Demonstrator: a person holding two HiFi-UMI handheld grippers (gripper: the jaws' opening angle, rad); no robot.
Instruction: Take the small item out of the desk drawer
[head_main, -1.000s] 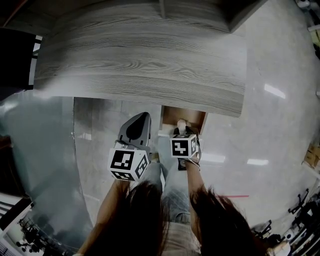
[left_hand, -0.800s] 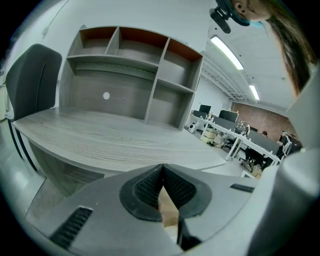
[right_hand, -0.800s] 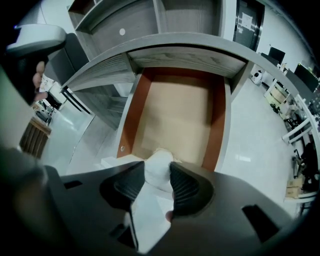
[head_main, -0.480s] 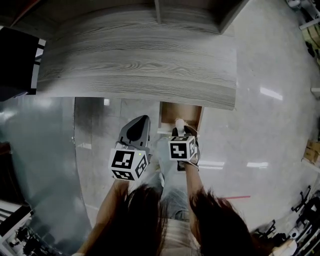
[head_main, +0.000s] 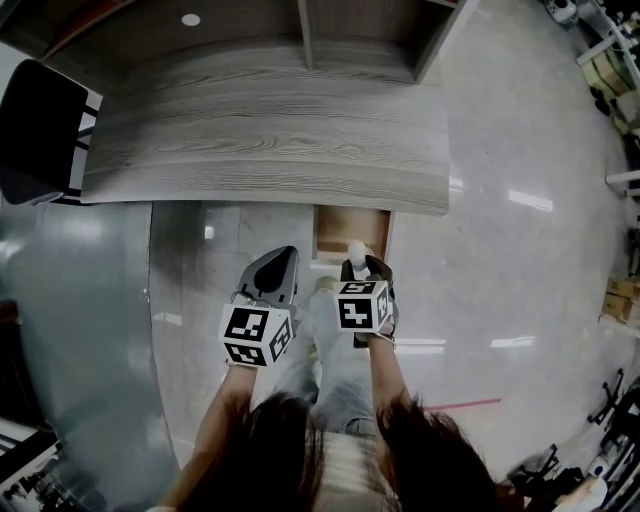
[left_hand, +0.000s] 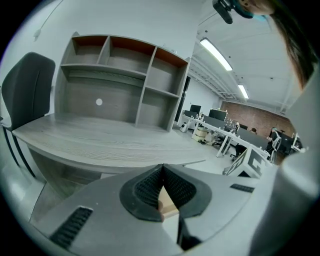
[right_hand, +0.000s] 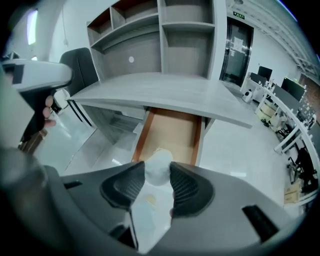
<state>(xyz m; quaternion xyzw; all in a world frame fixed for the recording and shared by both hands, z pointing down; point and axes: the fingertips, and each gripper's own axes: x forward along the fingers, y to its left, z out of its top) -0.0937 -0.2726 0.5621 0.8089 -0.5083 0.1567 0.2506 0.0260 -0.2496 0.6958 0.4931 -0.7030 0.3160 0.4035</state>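
The desk drawer (head_main: 352, 231) stands pulled out under the grey wood desk (head_main: 260, 140), and its brown inside shows bare. My right gripper (head_main: 357, 262) hangs just in front of the drawer, shut on a small white item (head_main: 356, 249). In the right gripper view the white item (right_hand: 159, 166) sits pinched between the dark ribbed pads, above the open drawer (right_hand: 172, 131). My left gripper (head_main: 278, 262) is beside it on the left, shut with nothing in it; its pads meet at the tips (left_hand: 161, 169).
A dark chair (head_main: 40, 130) stands at the desk's left end. A shelf unit (head_main: 360, 30) rises along the back of the desk. A pale glossy panel (head_main: 80, 300) lies at the left. Rows of office desks (left_hand: 235, 135) stand across the shiny floor to the right.
The desk and drawer have slid up and away in the head view. Both grippers sit slightly farther back from the drawer. The white item stays in the right jaws.
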